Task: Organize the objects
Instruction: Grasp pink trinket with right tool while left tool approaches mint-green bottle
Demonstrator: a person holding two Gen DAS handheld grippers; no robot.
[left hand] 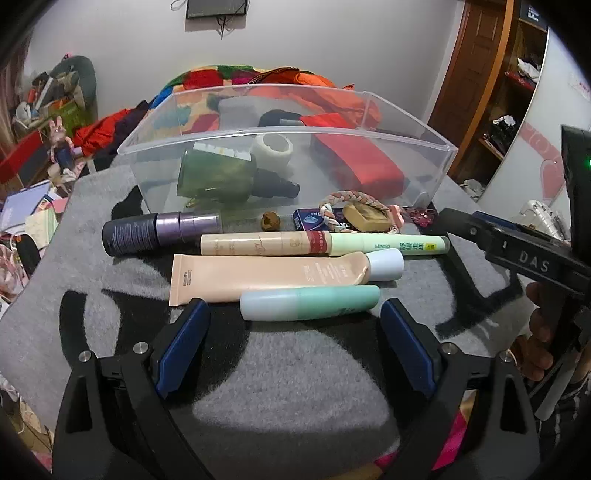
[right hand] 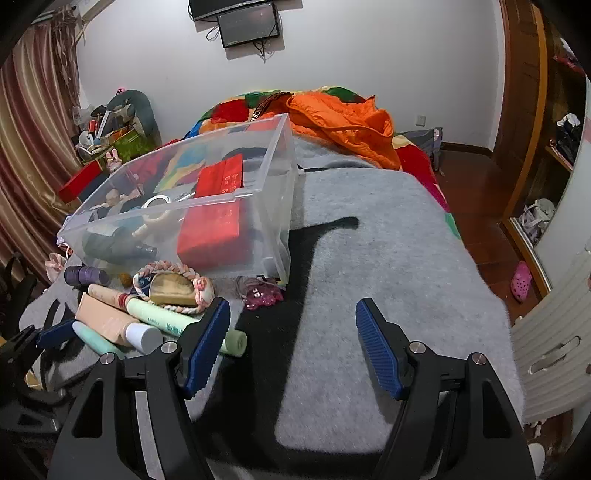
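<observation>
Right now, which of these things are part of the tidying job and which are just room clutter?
Job:
clear bin
mint bottle
peach tube
green stick
purple bottle
braided band
Already in the bin: green bottle, red box, tape roll

Lying about:
orange jacket
pink shoe
wall screen

Grey blanket [left hand: 295, 369], red box [left hand: 358, 162], green bottle [left hand: 218, 177], mint-green tube [left hand: 310, 303], clear bin [left hand: 288, 136].
</observation>
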